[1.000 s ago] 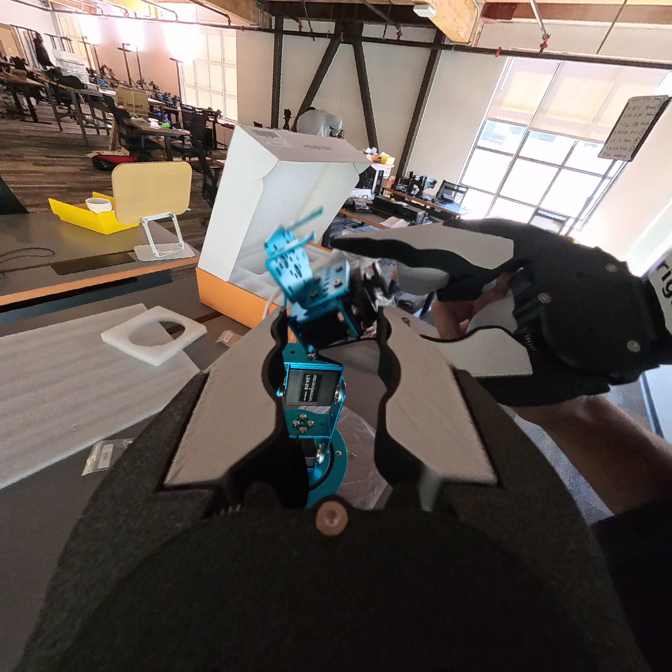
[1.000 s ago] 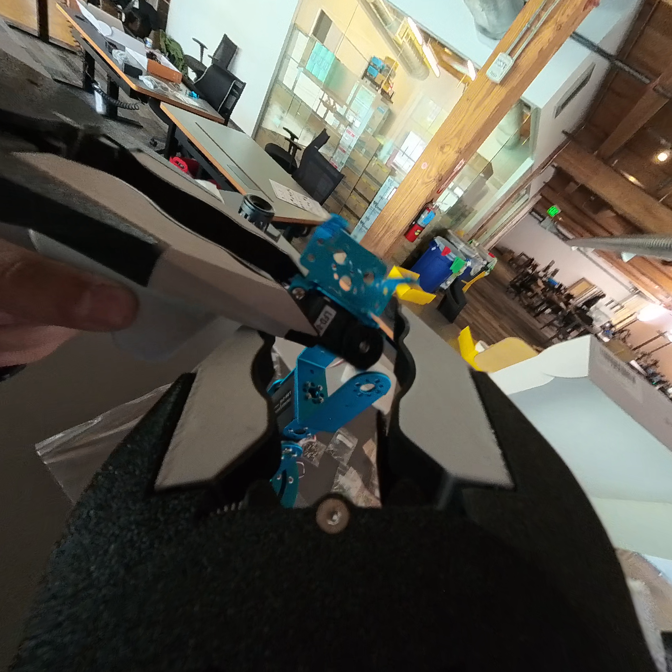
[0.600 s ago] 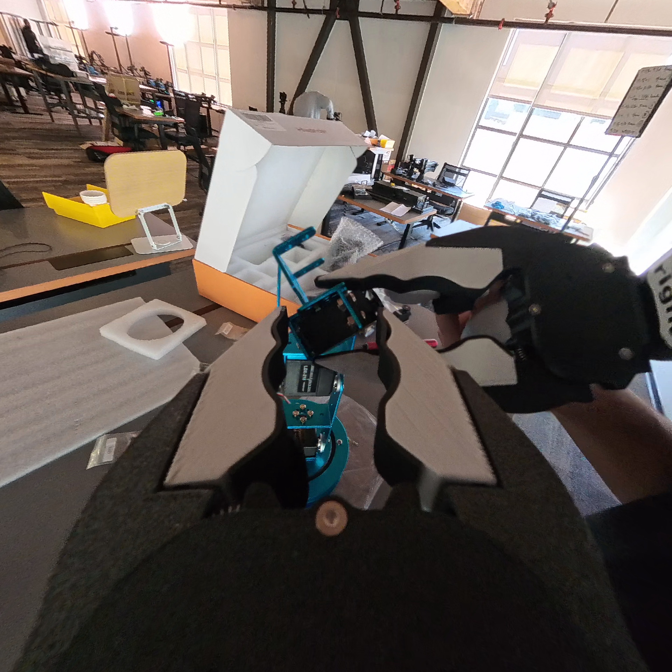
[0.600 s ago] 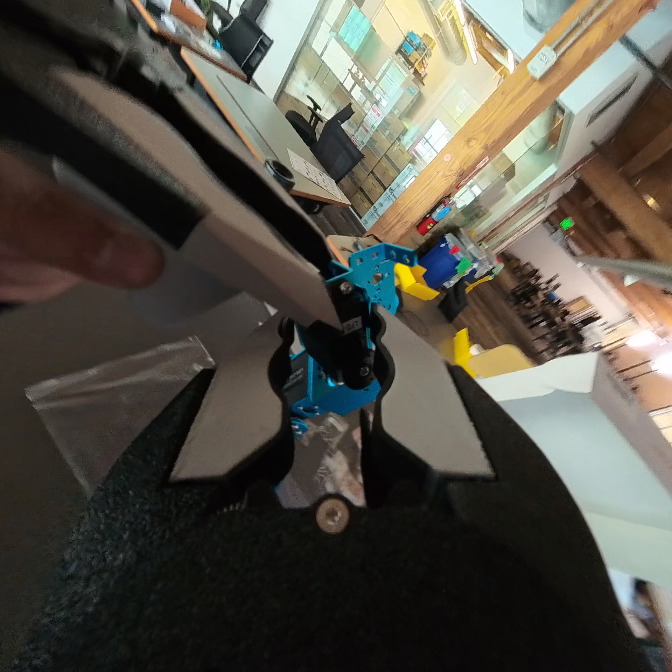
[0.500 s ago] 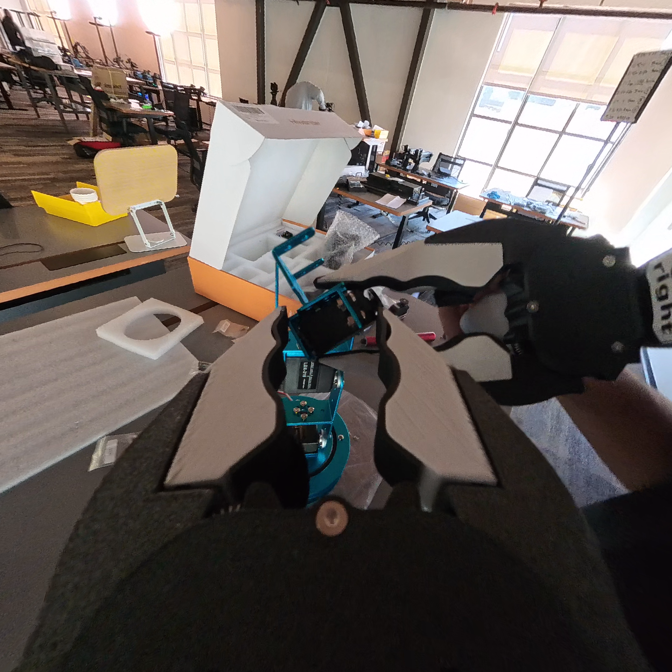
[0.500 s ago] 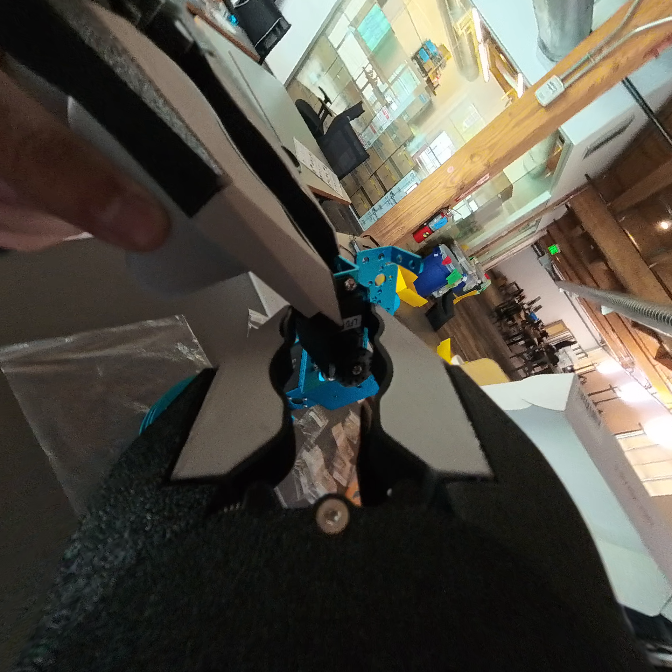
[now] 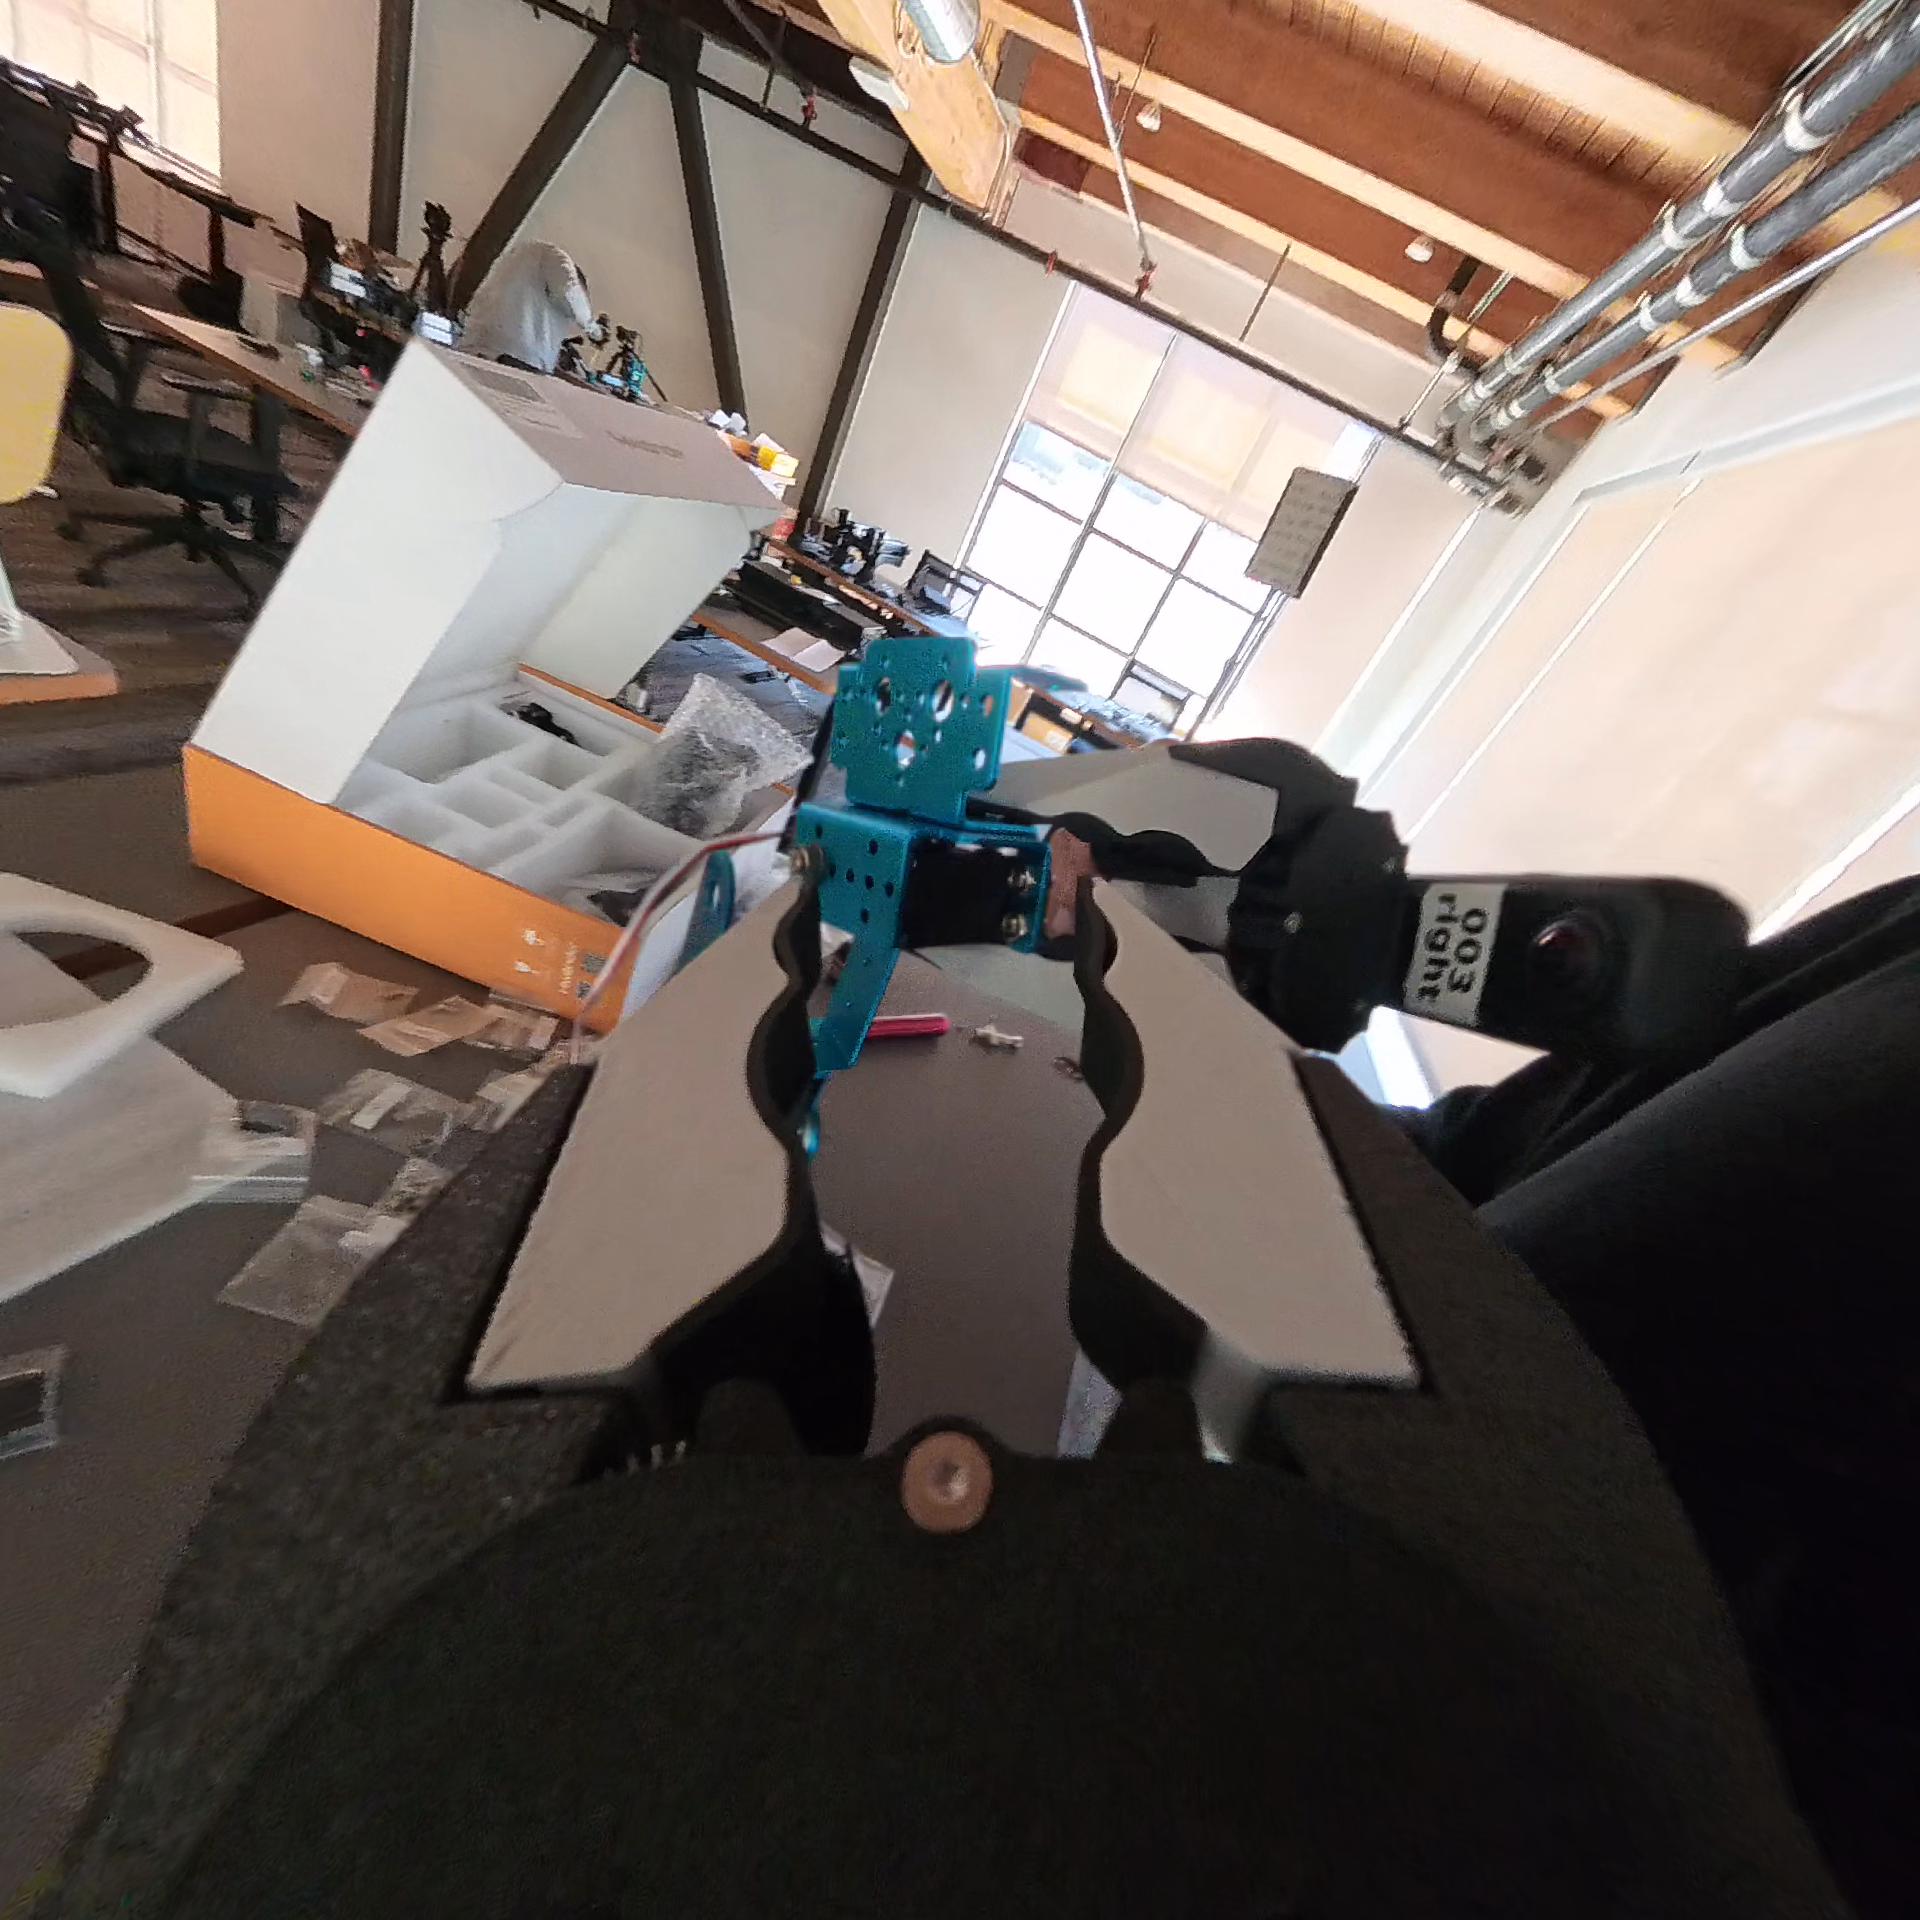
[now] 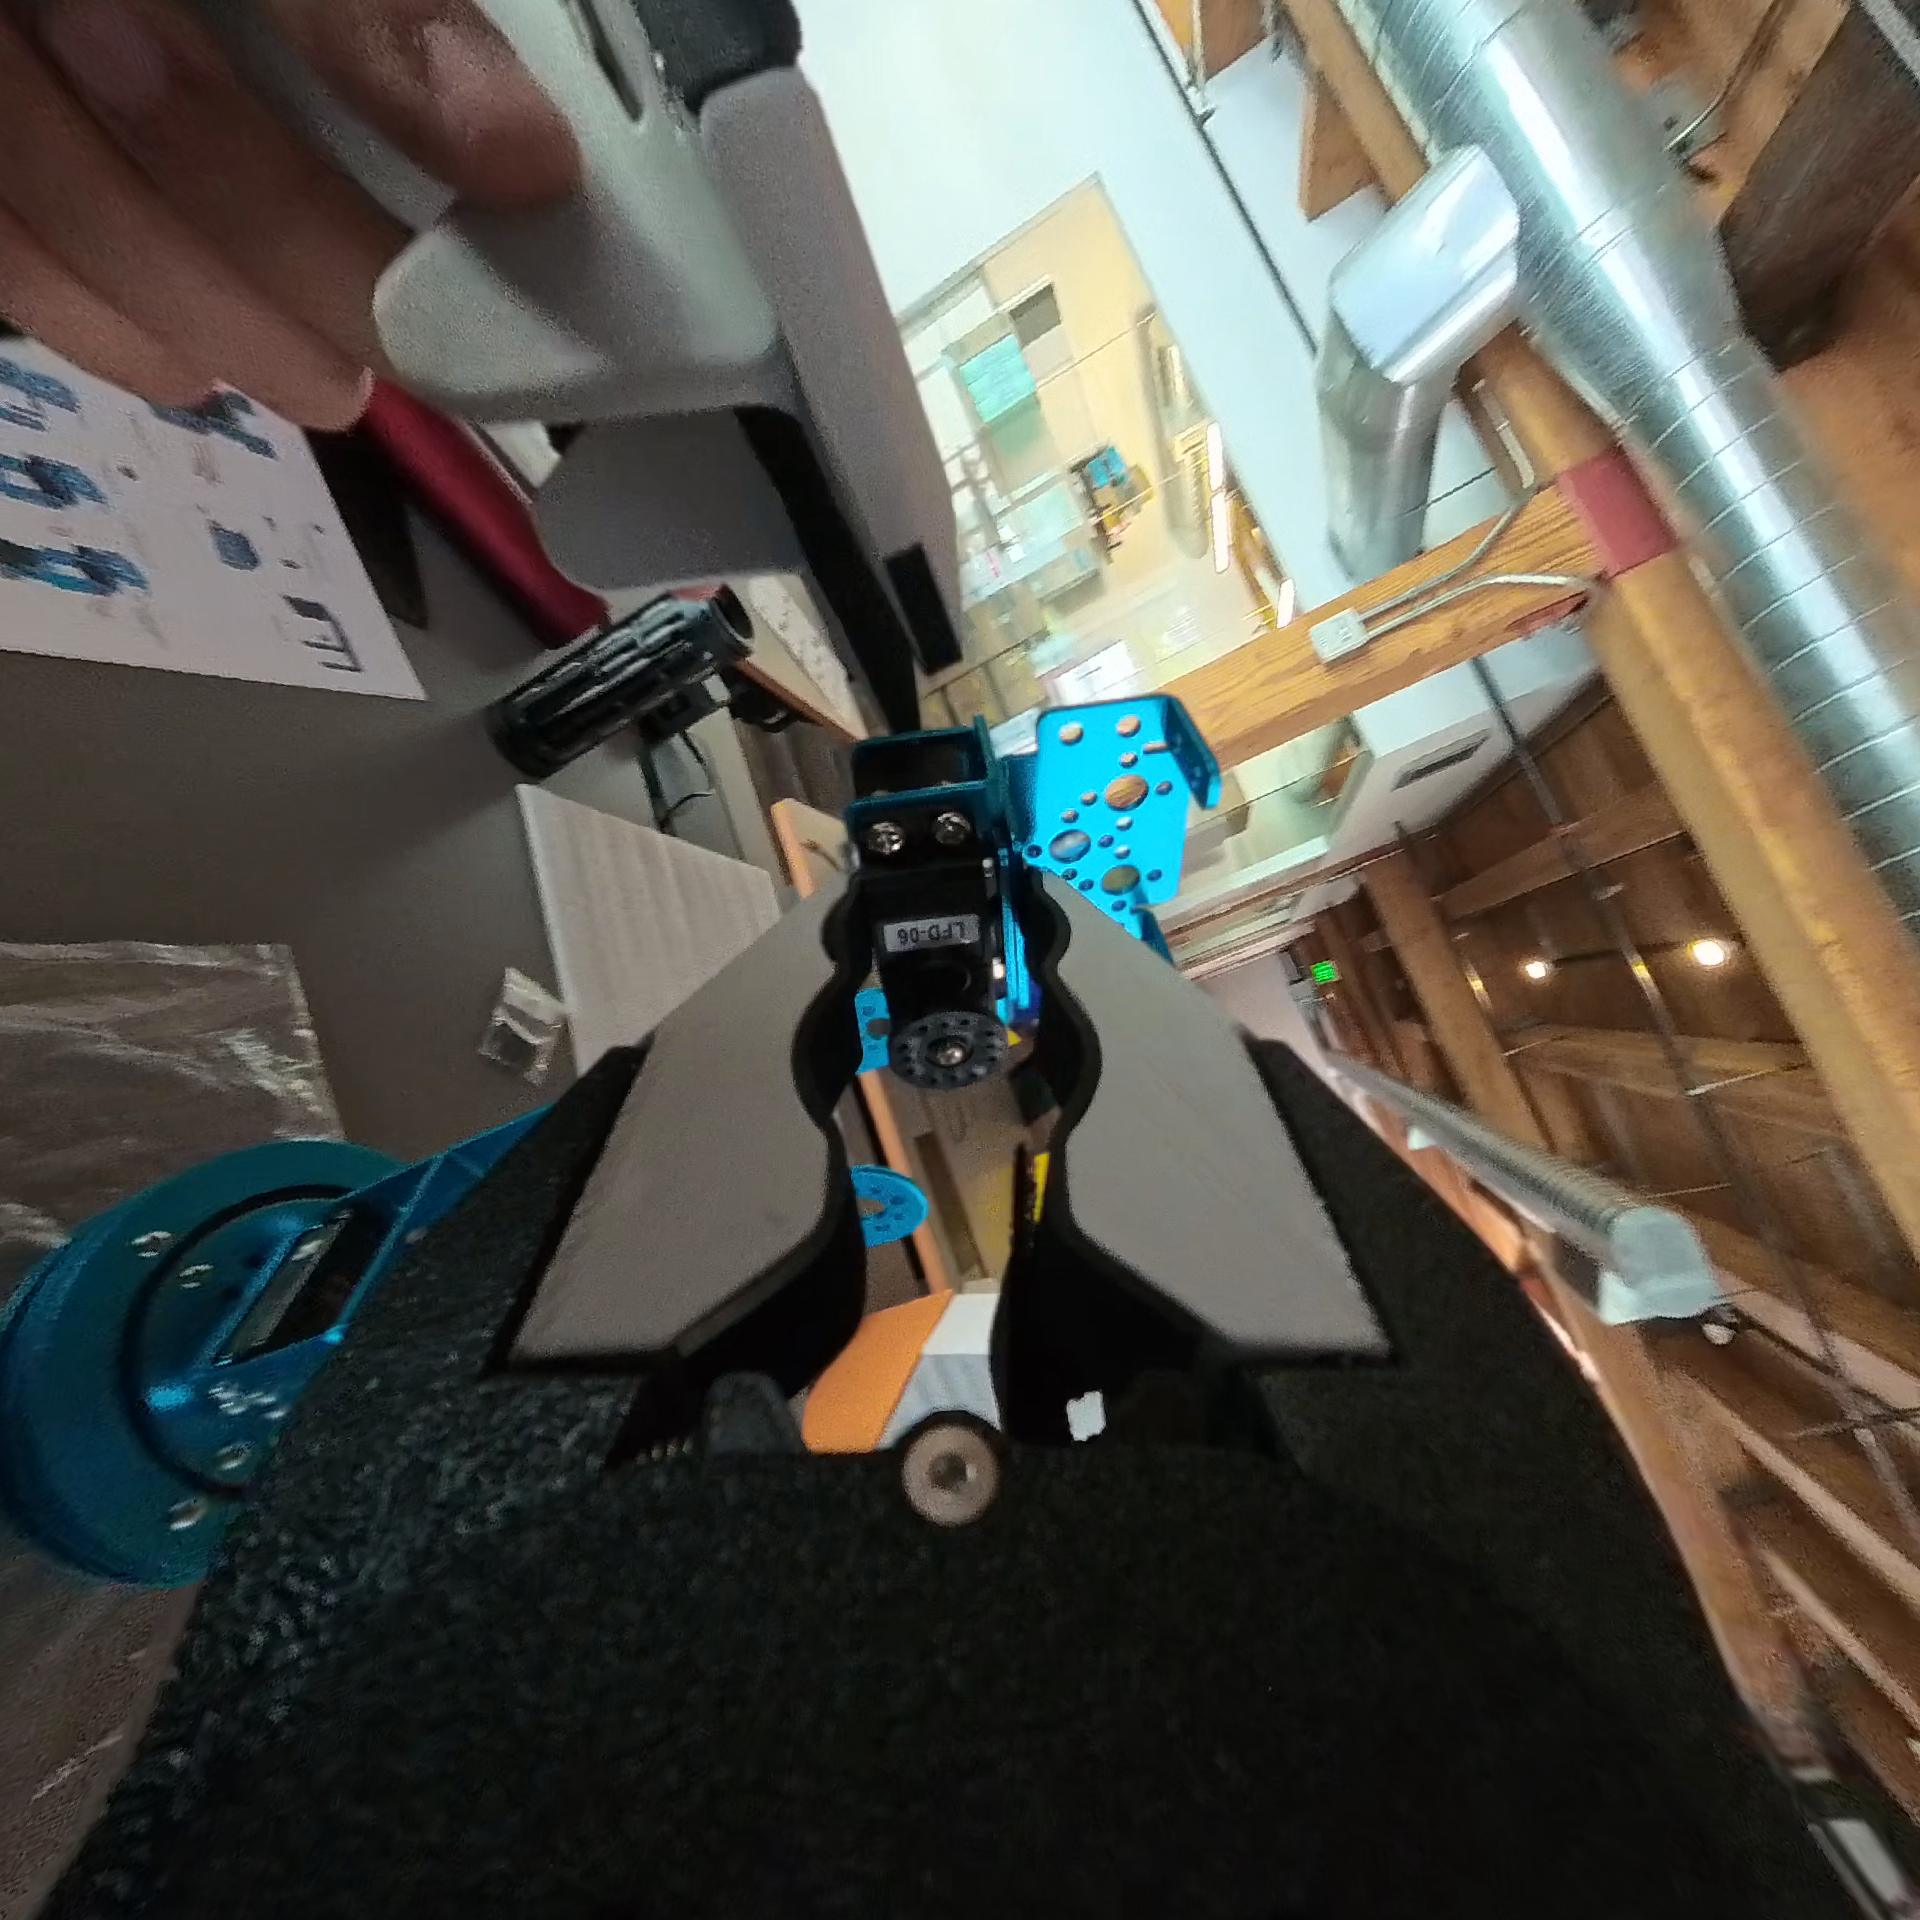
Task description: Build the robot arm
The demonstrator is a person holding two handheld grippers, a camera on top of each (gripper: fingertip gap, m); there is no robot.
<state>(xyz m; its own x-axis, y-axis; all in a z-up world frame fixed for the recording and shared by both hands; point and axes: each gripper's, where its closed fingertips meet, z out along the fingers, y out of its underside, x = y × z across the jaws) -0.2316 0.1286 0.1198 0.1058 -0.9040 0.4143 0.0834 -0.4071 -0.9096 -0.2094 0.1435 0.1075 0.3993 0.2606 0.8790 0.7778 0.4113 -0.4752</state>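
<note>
I've got the blue bracket-and-servo assembly (image 7: 914, 862) lifted off the table (image 7: 966, 1153), caught between both tools. My left hand-held gripper (image 7: 940, 914) pinches it at the fingertips, dead ahead at twelve o'clock, with a blue arm hanging down toward six. The right hand-held gripper (image 7: 1049, 831) comes in from three o'clock and closes on the black servo (image 8: 935, 956) end, so the right is the nearer hold on that servo. From the right wrist view the perforated plate (image 8: 1112, 821) sticks out at one o'clock; the round blue base (image 8: 135, 1371) sits apart at eight o'clock.
</note>
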